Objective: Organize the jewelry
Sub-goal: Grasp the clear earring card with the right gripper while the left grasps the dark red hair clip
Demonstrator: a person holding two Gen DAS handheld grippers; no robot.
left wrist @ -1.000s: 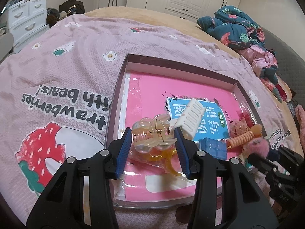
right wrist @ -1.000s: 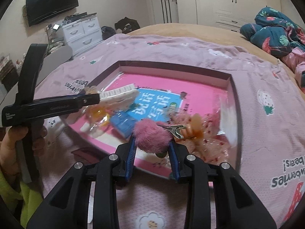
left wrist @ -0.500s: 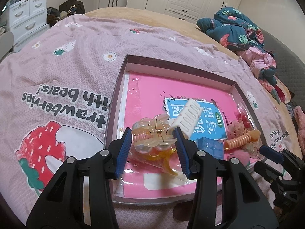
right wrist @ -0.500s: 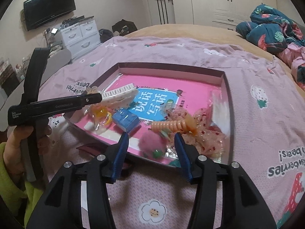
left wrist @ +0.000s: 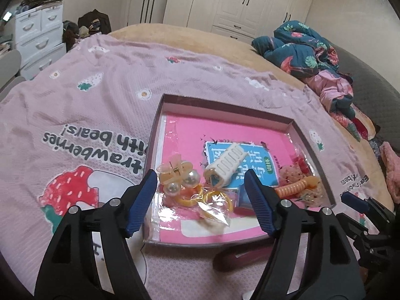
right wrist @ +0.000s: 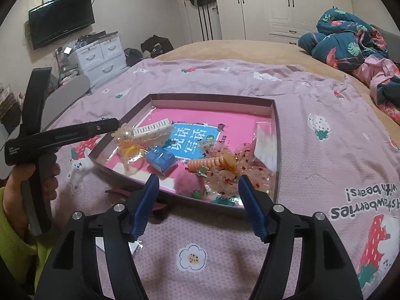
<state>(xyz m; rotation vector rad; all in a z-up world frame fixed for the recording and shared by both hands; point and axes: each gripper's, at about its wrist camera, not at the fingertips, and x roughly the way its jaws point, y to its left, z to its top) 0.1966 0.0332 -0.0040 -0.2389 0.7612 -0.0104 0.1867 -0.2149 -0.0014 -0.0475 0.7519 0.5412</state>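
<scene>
- A pink strawberry-print blanket [left wrist: 105,105] covers the bed.
- White wardrobe doors [left wrist: 240,2] line the far wall.
- A black television [right wrist: 61,20] hangs above white drawers [right wrist: 102,55].
- Crumpled floral bedding [right wrist: 350,42] lies at the bed's edge.

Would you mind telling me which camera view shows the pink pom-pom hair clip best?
The right wrist view: the pink pom-pom hair clip lies in plain sight inside the tray's near edge, just ahead of the open right gripper. In the left wrist view I cannot make it out; the open left gripper's right finger covers that corner.
</scene>
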